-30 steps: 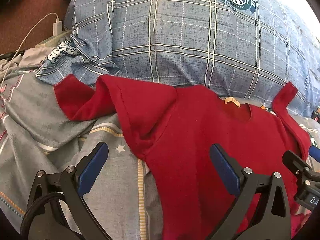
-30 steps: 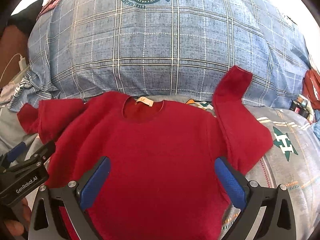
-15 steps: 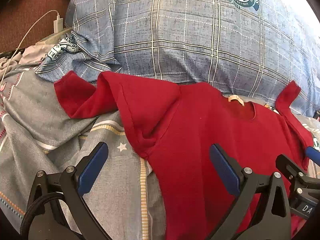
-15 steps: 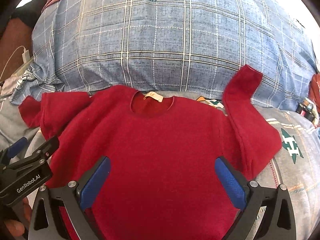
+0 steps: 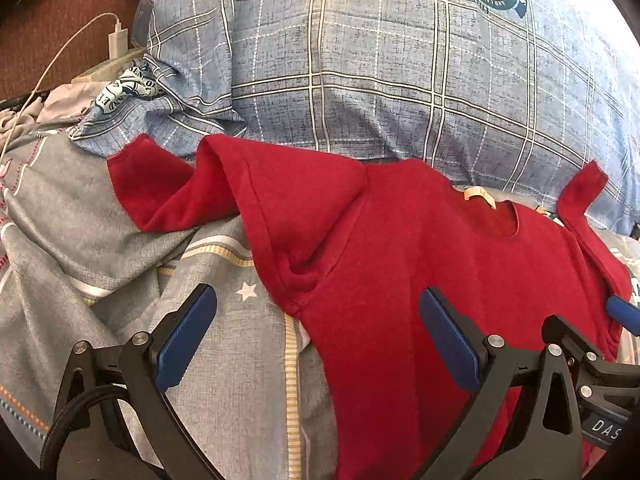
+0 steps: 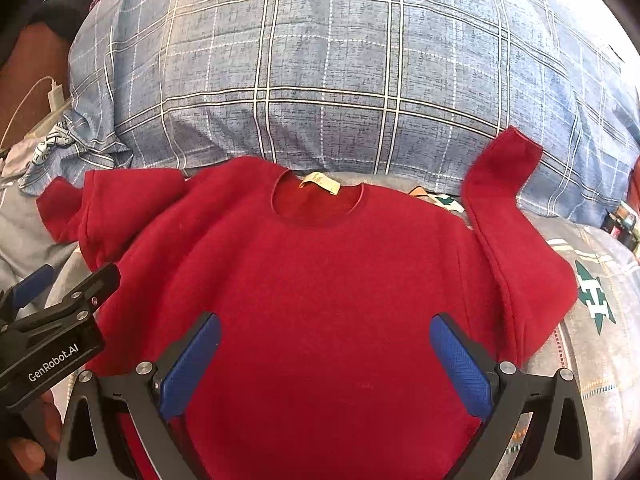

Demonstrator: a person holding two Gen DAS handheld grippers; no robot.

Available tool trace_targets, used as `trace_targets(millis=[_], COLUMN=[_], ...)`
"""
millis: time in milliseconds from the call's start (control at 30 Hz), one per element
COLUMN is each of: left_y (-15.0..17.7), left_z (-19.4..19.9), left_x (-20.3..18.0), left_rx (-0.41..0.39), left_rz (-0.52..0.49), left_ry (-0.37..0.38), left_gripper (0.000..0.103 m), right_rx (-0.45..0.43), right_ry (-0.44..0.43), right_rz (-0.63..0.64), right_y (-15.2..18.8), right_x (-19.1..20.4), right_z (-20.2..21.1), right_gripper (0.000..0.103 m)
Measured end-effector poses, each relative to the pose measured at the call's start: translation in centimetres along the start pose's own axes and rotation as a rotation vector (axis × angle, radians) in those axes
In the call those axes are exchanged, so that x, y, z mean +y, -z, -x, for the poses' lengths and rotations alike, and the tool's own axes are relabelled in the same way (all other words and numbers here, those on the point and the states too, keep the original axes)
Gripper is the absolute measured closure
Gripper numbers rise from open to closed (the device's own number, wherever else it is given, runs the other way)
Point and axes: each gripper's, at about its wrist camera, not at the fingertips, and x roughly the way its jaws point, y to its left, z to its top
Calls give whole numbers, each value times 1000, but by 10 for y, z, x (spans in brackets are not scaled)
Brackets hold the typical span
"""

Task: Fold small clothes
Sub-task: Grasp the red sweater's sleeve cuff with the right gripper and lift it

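Note:
A small red sweater (image 6: 320, 280) lies face up on the bed, neck label toward the pillow. It also shows in the left wrist view (image 5: 420, 248). Its left sleeve (image 5: 168, 192) is bunched and folded out to the left; its right sleeve (image 6: 504, 200) points up onto the pillow. My left gripper (image 5: 316, 332) is open and empty over the sweater's left armpit edge. My right gripper (image 6: 324, 360) is open and empty above the sweater's lower body. Each gripper shows at the edge of the other's view.
A big blue plaid pillow (image 6: 340, 80) lies just behind the sweater. The grey patterned bedsheet (image 5: 100, 240) is wrinkled at left. A white charger and cable (image 5: 116, 40) lie at the far left by the pillow. Small items (image 6: 620, 220) sit at the far right.
Both grippers have shifted slightly forward and down over the sweater, still open. The sweater has not moved.

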Motion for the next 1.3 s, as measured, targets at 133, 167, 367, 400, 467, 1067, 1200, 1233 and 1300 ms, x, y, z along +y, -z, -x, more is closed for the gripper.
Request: trace_targets(millis=[133,167,367,400,467,1067,1200,1233,1300], left_y=[0,0,-3,-4,-6,12,19,20,21], left_z=[-2,-3,-4,-4,-6,-41,-38,-36,-36], left_x=[3,3,15,19,31,69,76,76,83], left_rx=[6,7,8,7,11,163,165,165,167], left_rz=[4,5,22,29,54,169,217,226,245], left_ry=[-2,-3,-38,-49,-85,-185,-203,-212,-221], left_gripper=[1,1,1,1,1,1,1,1,1], right_rx=[4,4,2,0,-8,93,157,175,234], right_ry=[-8,-8,-10,-12,-27,-640,-655,-650,-653], right_rz=[5,6,33,37,57,230,430,470,525], right_y=[-2,-2,-4,-5,-8,-151,-162,-161,-159], right_x=[2,4,10,11,15,184,261,278,307], right_z=[-2,-2,-4,-4,-3,3,-3,-6,-19], right_gripper=[0,0,0,0,0,17,17,17,17])
